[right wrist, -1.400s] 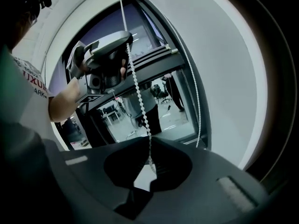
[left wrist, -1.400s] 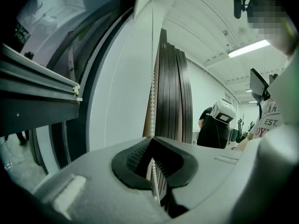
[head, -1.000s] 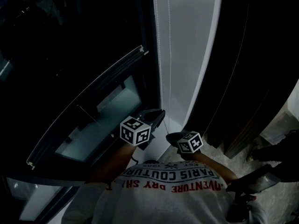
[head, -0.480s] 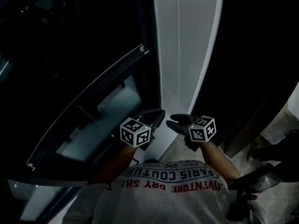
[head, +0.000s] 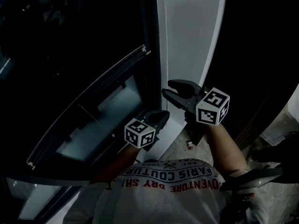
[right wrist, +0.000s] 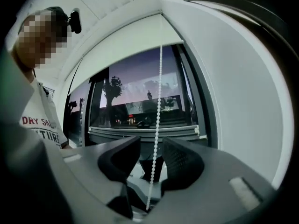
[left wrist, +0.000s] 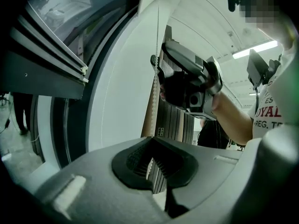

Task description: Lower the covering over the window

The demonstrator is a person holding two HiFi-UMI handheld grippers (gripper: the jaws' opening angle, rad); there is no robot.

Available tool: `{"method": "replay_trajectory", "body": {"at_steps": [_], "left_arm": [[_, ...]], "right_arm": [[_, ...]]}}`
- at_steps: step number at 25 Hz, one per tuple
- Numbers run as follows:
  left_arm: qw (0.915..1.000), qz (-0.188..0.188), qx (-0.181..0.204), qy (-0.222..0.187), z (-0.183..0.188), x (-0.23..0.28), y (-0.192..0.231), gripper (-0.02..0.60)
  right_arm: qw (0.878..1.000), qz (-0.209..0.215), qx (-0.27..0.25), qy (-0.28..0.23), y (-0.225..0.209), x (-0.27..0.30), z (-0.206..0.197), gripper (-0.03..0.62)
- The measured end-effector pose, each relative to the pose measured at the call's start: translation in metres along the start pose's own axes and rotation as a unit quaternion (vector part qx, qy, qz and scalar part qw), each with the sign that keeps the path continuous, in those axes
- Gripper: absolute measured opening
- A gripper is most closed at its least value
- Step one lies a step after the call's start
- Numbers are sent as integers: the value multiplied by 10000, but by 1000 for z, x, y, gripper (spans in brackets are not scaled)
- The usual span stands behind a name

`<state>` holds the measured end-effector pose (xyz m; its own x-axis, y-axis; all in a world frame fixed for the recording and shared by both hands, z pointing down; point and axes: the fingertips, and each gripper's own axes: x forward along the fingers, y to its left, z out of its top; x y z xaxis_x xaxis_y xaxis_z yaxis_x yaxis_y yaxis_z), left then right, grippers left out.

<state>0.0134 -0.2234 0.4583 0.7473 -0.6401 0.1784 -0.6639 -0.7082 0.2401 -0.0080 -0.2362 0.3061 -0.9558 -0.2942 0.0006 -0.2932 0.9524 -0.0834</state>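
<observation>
A white bead chain (head: 164, 41) hangs beside the window, along the white wall strip (head: 191, 45). My left gripper (head: 161, 117) is shut on the bead chain (left wrist: 155, 92), which runs down into its closed pads (left wrist: 140, 158). My right gripper (head: 171, 90) is higher up the chain. Its jaws stand apart and are closing a little. The chain (right wrist: 159, 101) hangs between its pads (right wrist: 182, 158) without being pressed. From the left gripper view, the right gripper (left wrist: 161, 66) shows above, at the chain. The blind's pale bottom bar (head: 93, 99) crosses the window low down (right wrist: 140, 132).
The dark window frame (head: 152, 55) stands just left of the chain. Dark vertical slats (head: 261, 64) fill the right side. A person's white printed shirt (head: 173, 178) is at the bottom, and the pale floor (head: 280, 125) shows at the far right.
My right gripper has opened, let go of the chain low down and risen well above the left gripper. The left gripper has stayed shut on the chain, almost in place.
</observation>
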Motion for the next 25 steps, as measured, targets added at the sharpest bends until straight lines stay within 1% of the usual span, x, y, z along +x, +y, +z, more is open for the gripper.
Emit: {"method": "replay_trajectory", "body": {"at_steps": [1,4,7,11,13,15,16,19,22,25], "left_arm": [[10000,-2,-3,-2,0,0,-1,5],[10000,-11,0,-2,0,0,-2,5],[10000,-11,19,0,0,1,-2,5],[10000,-4,47,-8,0,3,-1,6],[9999,8,133,87,-4,4,-3,5],[9995,17,189,250,-15,8,-3,6],[9995,7,129,293,-22,9,-2,6],[9990,-24,-251,382,-44,12,5,6],[9974,51,-383,609,-71,11,12,6],[9953,27,-614,745,-94,11,11,6]], "right_arm": [[10000,-15,-81,12,0,2,4,127],[9998,-164,-105,-20,-3,3,8,15],[9996,-247,-22,-139,-8,1,7,11],[9992,-326,-115,-207,-9,-3,7,9],[9991,-356,-128,-177,-9,-5,4,9],[9993,-359,-121,-26,-10,-5,-7,8],[9992,-363,-118,68,-11,-4,-15,8],[9987,-369,-40,338,-14,-2,-41,8],[9980,-381,103,496,-15,-1,-68,8],[9968,-421,167,657,-16,-1,-92,8]]}}
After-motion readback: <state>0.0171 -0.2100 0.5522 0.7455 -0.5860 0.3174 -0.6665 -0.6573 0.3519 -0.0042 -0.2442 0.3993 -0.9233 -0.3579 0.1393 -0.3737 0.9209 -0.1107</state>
